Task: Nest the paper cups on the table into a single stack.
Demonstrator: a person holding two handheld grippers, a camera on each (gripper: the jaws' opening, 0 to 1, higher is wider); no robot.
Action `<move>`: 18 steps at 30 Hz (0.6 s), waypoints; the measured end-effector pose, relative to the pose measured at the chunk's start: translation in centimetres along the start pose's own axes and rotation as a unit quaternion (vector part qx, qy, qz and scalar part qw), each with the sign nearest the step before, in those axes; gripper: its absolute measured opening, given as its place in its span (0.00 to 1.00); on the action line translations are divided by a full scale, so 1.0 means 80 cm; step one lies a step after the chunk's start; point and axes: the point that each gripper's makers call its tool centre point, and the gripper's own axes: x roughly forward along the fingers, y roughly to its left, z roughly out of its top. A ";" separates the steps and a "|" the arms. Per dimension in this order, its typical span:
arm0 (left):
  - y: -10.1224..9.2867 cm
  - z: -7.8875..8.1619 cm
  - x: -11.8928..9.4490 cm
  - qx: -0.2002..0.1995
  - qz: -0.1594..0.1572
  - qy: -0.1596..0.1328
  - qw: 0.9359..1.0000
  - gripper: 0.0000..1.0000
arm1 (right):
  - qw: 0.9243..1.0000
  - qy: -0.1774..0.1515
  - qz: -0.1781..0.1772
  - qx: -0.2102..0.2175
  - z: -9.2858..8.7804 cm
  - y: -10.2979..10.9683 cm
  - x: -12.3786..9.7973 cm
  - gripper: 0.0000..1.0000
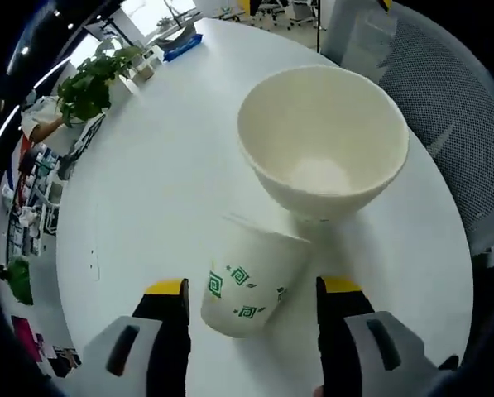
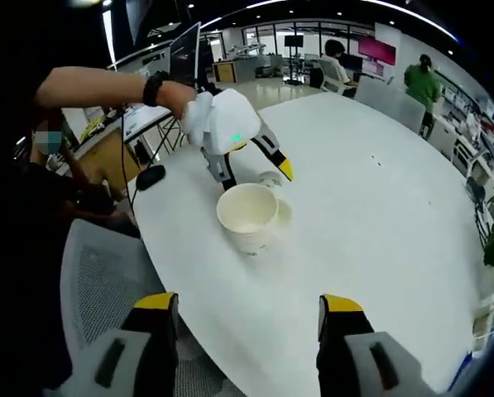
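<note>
Left gripper view: the left gripper (image 1: 251,308) has its jaws spread wide, one on each side of a paper cup with green square marks (image 1: 248,285). This cup lies tipped on the white round table (image 1: 147,198), its base toward the camera; I cannot tell whether either jaw touches it. Just beyond it stands a plain cream paper cup (image 1: 323,141), upright, mouth open, inside bare. The tipped cup's rim touches or nearly touches the upright cup's foot; which, I cannot tell. A potted green plant (image 1: 89,83) stands at the far edge of the table, a grey mesh chair (image 1: 445,99) beside the table.

Right gripper view: the right gripper (image 2: 249,322) hangs above the near table edge, jaws wide apart, nothing between them, well apart from both cups. The person's hand holds the left gripper over the cups; its yellow-tipped jaws point down at the tipped cup behind the upright one. A black computer mouse (image 2: 151,176) lies near the table edge.
</note>
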 end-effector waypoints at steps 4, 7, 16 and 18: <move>-0.003 0.001 0.006 0.011 -0.009 0.001 1.000 0.57 | 1.000 0.002 0.002 0.003 -0.003 -0.001 0.001 0.68; -0.003 -0.008 0.017 0.020 -0.013 0.006 1.000 0.52 | 1.000 0.004 0.003 0.005 -0.005 0.000 -0.001 0.68; 0.005 -0.020 0.019 -0.005 -0.005 0.015 1.000 0.38 | 1.000 0.007 0.009 0.005 -0.007 0.003 0.002 0.67; 0.003 -0.015 0.009 -0.011 -0.003 0.013 1.000 0.38 | 1.000 0.009 0.009 0.004 -0.009 0.003 0.005 0.67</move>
